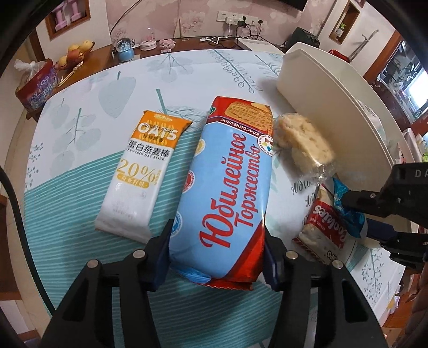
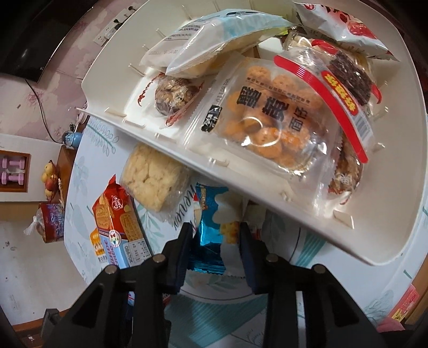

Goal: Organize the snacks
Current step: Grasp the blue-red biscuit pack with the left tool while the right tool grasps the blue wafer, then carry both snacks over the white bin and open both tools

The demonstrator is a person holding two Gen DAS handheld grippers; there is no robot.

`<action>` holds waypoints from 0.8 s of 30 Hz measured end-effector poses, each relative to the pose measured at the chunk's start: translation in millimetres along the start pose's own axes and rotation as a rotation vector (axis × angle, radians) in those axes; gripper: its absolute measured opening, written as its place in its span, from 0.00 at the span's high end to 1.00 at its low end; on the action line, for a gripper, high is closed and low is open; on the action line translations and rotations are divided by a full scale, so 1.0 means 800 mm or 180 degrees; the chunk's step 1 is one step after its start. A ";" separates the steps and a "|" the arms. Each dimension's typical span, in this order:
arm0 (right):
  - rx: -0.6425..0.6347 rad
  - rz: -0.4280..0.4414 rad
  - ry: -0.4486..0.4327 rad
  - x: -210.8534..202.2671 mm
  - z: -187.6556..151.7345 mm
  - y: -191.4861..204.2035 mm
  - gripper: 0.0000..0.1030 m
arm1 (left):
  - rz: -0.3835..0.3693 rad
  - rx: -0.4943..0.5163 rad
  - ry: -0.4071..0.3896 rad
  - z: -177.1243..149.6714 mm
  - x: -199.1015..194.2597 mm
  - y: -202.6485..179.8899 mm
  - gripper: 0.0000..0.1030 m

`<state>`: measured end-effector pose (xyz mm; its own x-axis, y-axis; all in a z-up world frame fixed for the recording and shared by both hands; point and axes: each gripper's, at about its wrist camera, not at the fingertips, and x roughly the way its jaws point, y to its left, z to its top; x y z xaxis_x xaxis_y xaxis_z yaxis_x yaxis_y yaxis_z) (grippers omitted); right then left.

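Table, round, under a pale cloth printed with teal leaves and stripes; it carries all items listed. Tray, cream plastic, large, with small ribs along its rim; holds a heap of wrapped snacks, among them a clear pack of small round biscuits, a white pouch, a red-and-white bag and a red-trimmed pack with a dark bar. Same tray stands at the right of the table in the left wrist view. Blue biscuit pack, long, red ends, Cyrillic lettering, lying flat beside the tray; left gripper has its fingers spread wide, one on each side of the pack's near end, and whether the pads press it cannot be told. Oat bar, white and orange wrapper, just left of the blue pack. Clear-wrapped pale crumbly cake, at the tray's edge. Red-and-white cookie pack, near the right gripper. Blue foil snack, small, clamped between the fingers of the right gripper, partly closed upon it, close under the tray rim.
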<state>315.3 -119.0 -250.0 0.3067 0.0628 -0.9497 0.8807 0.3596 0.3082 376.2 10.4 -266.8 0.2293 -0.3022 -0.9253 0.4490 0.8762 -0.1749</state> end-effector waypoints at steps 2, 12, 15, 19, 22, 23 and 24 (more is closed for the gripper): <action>-0.0034 0.0011 0.0007 -0.005 -0.004 -0.003 0.66 | 0.0002 -0.0018 -0.0005 -0.005 -0.004 0.000 0.47; -0.0238 0.0118 0.0076 -0.029 -0.049 -0.021 0.66 | -0.0012 -0.0132 -0.0075 -0.042 -0.036 0.000 0.48; -0.0342 0.0151 0.0121 -0.035 -0.067 -0.021 0.66 | -0.0036 -0.0146 -0.0112 -0.055 -0.048 -0.001 0.49; -0.0487 0.0196 0.0158 -0.045 -0.092 -0.026 0.66 | -0.0092 -0.0193 -0.0188 -0.071 -0.068 0.001 0.49; -0.0566 0.0266 0.0153 -0.054 -0.106 -0.034 0.66 | -0.0040 -0.0226 -0.0238 -0.083 -0.079 0.002 0.50; -0.0586 0.0271 0.0141 -0.057 -0.110 -0.037 0.66 | -0.0065 -0.0262 -0.0250 -0.087 -0.083 0.003 0.50; -0.0604 0.0282 0.0129 -0.058 -0.112 -0.039 0.66 | -0.0101 -0.0305 -0.0267 -0.091 -0.087 0.005 0.50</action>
<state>241.4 -49.4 -220.0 0.3616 0.1379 -0.9221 0.7661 0.5197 0.3782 299.3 62.8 -227.5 0.2895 -0.3571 -0.8881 0.3736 0.8964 -0.2386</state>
